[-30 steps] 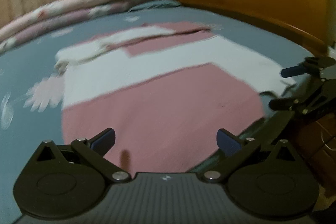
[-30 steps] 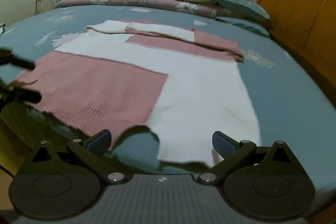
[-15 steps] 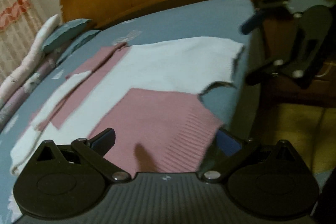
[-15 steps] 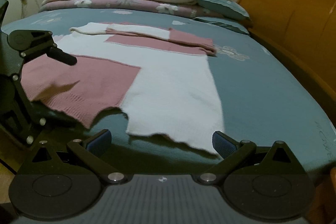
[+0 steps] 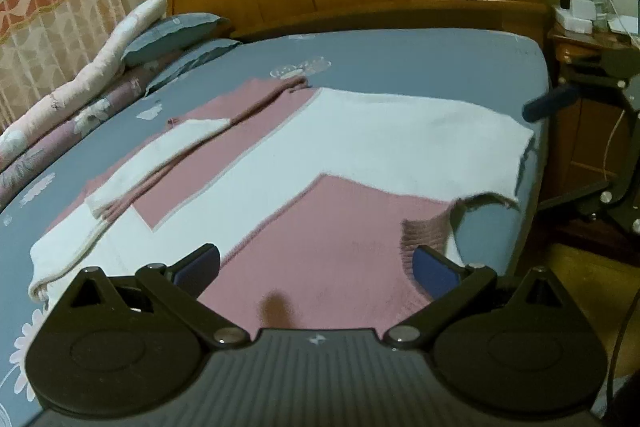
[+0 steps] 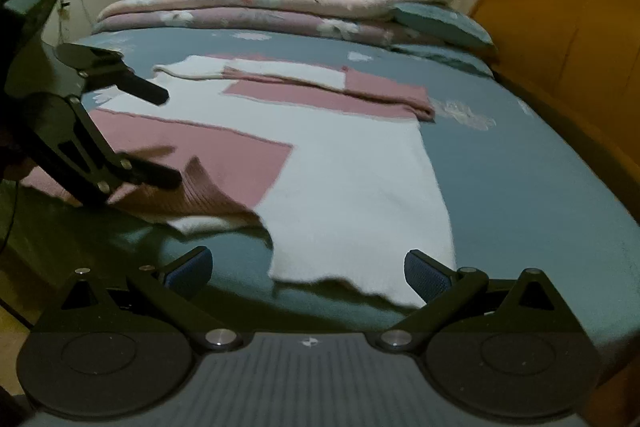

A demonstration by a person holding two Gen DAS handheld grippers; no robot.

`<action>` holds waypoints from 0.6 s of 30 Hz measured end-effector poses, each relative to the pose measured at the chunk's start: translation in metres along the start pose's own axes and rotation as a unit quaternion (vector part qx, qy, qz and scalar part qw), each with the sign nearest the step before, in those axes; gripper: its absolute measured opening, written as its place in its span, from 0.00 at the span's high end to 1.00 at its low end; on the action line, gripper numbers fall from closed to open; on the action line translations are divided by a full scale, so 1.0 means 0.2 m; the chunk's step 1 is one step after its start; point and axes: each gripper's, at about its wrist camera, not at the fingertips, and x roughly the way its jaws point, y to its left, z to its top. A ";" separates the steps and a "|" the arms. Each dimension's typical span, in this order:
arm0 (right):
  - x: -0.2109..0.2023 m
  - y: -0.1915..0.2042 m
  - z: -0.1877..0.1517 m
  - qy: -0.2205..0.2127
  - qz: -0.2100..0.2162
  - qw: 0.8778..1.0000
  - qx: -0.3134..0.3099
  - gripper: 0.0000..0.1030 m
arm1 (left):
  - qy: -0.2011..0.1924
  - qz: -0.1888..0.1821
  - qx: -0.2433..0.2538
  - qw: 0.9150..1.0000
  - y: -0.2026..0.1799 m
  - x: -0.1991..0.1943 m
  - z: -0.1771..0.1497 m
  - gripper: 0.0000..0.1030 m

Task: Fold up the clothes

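The pink-and-white knit sweater (image 5: 360,155) lies flat on the bed (image 5: 420,63), soft and limp, best gripped at its hem corners, with left gripper (image 5: 316,267) and right gripper (image 6: 308,269) jaws apart, empty.

A bed (image 6: 540,187) with a grey-blue floral sheet carries a pink-and-white sweater (image 6: 352,187) spread flat, two pillows (image 5: 172,35) by the headboard, and folded floral quilts (image 6: 260,7) along its far side

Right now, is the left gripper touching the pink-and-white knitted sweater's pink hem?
Touching: in the right wrist view, the left gripper's lower finger presses the lifted pink hem.
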 end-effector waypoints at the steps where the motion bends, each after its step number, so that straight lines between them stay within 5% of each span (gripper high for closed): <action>1: 0.02 0.02 0.01 -0.004 -0.001 1.000 -0.011 0.00 | 0.003 0.000 -0.003 1.000 0.00 0.00 0.00 0.01; 9: 0.17 0.27 0.09 -0.023 0.010 0.990 -0.139 0.00 | 0.003 0.010 -0.028 1.000 0.07 -0.02 0.00 0.01; 18: 0.18 0.34 0.13 -0.061 -0.090 0.961 -0.255 0.00 | -0.006 -0.004 -0.060 0.998 0.12 -0.06 0.00 0.01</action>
